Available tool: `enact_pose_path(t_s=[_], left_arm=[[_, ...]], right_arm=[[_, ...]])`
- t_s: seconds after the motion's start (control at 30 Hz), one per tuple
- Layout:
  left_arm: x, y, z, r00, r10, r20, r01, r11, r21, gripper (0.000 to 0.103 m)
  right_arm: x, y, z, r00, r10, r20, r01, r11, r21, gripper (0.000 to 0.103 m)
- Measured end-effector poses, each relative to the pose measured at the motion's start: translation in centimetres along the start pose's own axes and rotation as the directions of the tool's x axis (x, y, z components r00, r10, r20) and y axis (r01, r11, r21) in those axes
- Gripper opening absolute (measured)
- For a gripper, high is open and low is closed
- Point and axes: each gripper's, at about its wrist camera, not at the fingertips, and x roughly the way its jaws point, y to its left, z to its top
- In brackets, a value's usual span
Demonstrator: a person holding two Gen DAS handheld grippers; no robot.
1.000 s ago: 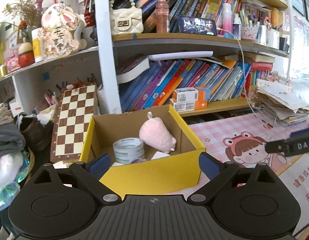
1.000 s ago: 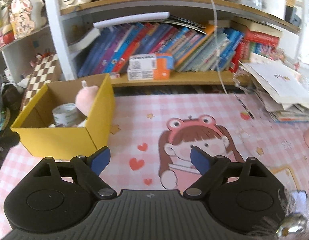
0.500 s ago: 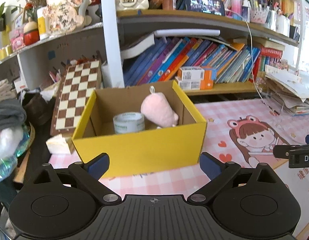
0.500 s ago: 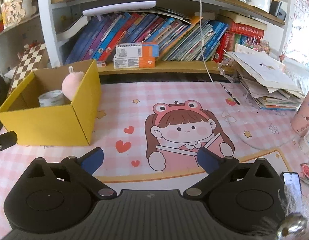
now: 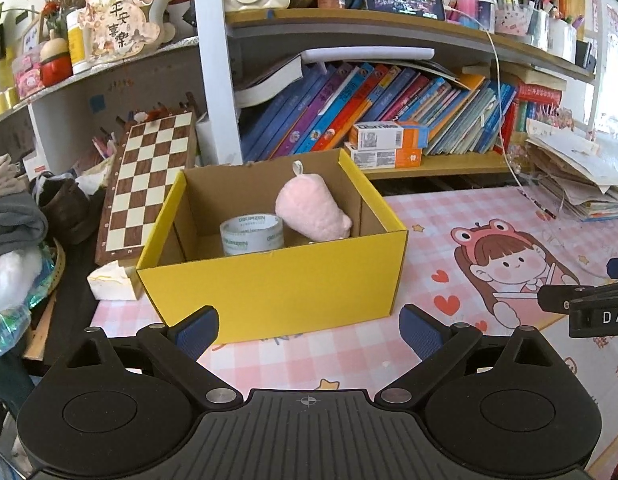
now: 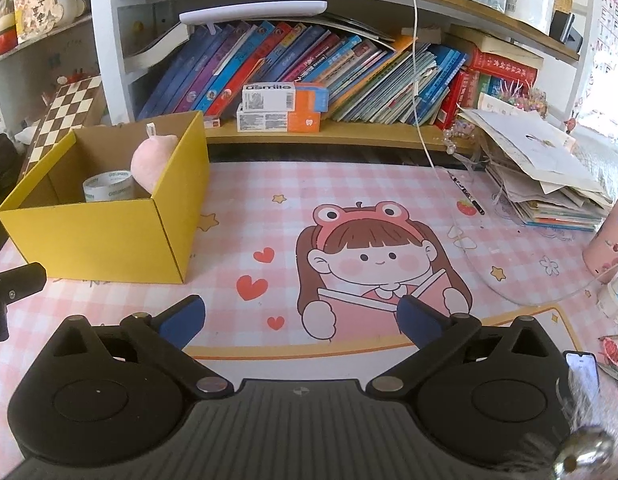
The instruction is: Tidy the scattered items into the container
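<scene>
Beyond the left gripper's spread, empty fingers, the yellow box; right gripper likewise agape.

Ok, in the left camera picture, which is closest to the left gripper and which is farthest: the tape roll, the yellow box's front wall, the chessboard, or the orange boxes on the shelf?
From the left gripper:
1. Yellow box: its front wall stands right ahead of the fingers.
2. Tape roll: inside the box, left of the pink plush.
3. Chessboard: leaning behind the box, to the left.
4. Orange boxes: on the lower shelf, back right.
</scene>
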Motion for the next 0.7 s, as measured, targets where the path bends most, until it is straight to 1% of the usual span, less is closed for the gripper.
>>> enact_pose_path(t_s=[0.33, 0.7], left_arm=[[0.19, -0.12, -0.18, 1.0, -0.001, -0.013, 0.001, 1.0, 0.001, 0.099], [0.38, -0.15, -0.32, 0.999, -0.017, -0.031, 0.016, 1.0, -0.009, 0.1]], right_arm=[[0.02, 0.2, -0.03, 1.0, 0.004, -0.005, -0.004, 1.0, -0.005, 0.103], [0.03, 0.13, -0.01, 1.0, 0.012, -0.007, -0.012, 1.0, -0.003, 0.103]])
